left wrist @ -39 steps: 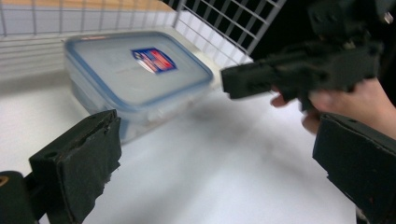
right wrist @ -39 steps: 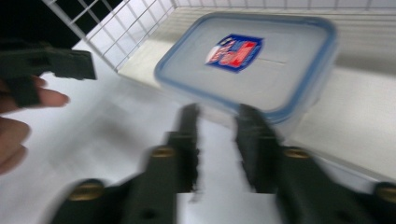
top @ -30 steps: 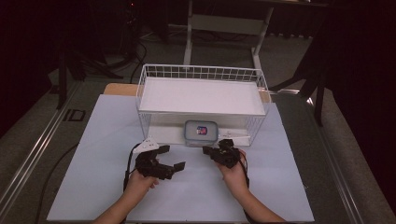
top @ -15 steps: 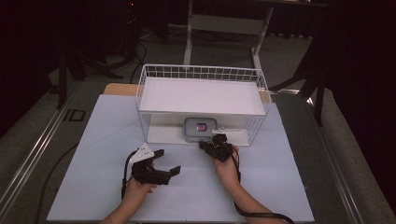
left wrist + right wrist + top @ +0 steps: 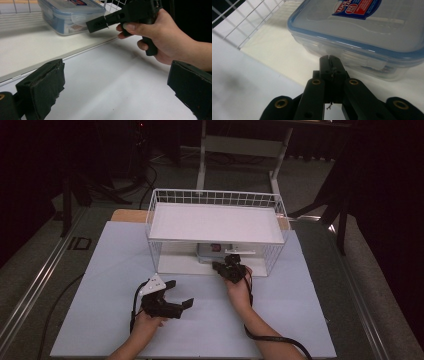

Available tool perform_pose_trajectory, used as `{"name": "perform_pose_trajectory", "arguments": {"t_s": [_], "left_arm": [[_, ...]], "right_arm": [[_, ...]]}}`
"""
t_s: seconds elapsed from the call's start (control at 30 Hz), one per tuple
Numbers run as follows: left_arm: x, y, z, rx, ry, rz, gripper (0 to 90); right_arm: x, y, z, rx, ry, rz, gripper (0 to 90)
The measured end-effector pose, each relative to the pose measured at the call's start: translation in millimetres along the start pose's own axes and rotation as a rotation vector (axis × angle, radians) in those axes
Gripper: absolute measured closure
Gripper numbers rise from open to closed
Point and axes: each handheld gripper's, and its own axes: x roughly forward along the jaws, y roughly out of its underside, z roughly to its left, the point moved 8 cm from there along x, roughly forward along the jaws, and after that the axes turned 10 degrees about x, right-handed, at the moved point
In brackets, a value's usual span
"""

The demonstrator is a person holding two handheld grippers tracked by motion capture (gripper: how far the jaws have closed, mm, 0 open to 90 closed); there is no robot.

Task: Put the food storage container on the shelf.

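- Setting: white table (image 5: 100, 270), dark room.
- Wire shelf rack (image 5: 215, 200): clear lidded food container (image 5: 362, 32) on its lower level.
- Right gripper (image 5: 329, 58): jaws pressed together, empty, just short of the container's side latch.
- Left gripper (image 5: 117, 87): jaws wide, idle.
- Advice: part the jaws before advancing; approach level.

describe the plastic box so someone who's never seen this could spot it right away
Start at the white wire rack at the far middle of the table. Look under its shelf, on the lower level: the box sits there, just ahead of the shut right gripper. It is a clear, flat container with a blue-rimmed lid and a red and blue label, and nothing else is seen lying in the rack.
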Motion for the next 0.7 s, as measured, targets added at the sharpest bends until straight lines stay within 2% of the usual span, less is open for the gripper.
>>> {"name": "perform_pose_trajectory", "arguments": {"t_s": [0.07,0.13,0.2,0.27,0.37,0.43,0.47,0.5,0.53,0.57,0.6,0.63,0.67,0.7], "left_arm": [[-0.2,0.4,0.2,0.001,-0.001,0.001,2.2],[-0.4,1.0,0.3,0.003,-0.001,0.006,2.3],[-0.7,0.9,0.4,0.001,-0.002,0.004,2.2],[-0.9,1.3,1.1,-0.002,-0.004,0.004,2.2],[-1.4,2.0,1.7,-0.005,-0.007,0.006,2.2],[-1.9,2.1,1.3,-0.004,-0.008,0.007,2.2],[-2.1,2.0,1.1,-0.001,-0.008,0.008,2.2],[-2.2,1.7,0.9,-0.002,-0.006,0.004,2.2],[-2.1,1.9,1.0,-0.003,-0.007,0.007,2.2],[-2.1,1.9,1.0,-0.003,-0.007,0.007,2.2],[-1.8,2.3,1.1,-0.004,-0.008,0.007,2.2],[-1.5,2.3,1.0,-0.005,-0.007,0.007,2.2],[-1.3,2.3,0.7,-0.002,-0.007,0.010,2.2],[-1.4,1.8,0.2,0.000,-0.006,0.006,2.2]], "right_arm": [[2.2,-2.3,-2.0,0.014,0.003,-0.001,90.0],[3.2,-1.6,0.3,0.076,0.006,0.029,90.0],[4.6,-5.9,-3.3,0.041,0.022,0.005,90.0],[4.5,-7.4,-3.9,0.059,0.024,0.005,90.0],[5.7,-10.5,-6.4,0.058,0.028,0.000,90.0],[4.1,-10.0,-5.1,0.102,0.021,0.024,90.0],[6.0,-11.5,-6.7,0.090,0.018,0.016,90.0],[5.2,-8.9,-5.2,0.106,0.027,0.037,90.0],[6.8,-11.0,-7.7,0.058,0.032,0.011,90.0],[6.8,-11.0,-7.7,0.058,0.032,0.011,90.0],[5.7,-10.1,-5.6,0.079,0.031,0.021,90.0],[6.0,-10.8,-5.6,0.064,0.032,0.005,89.9],[7.6,-13.2,-8.0,0.005,0.037,-0.024,89.9],[6.3,-10.4,-4.5,0.020,0.036,-0.008,89.9]]}}
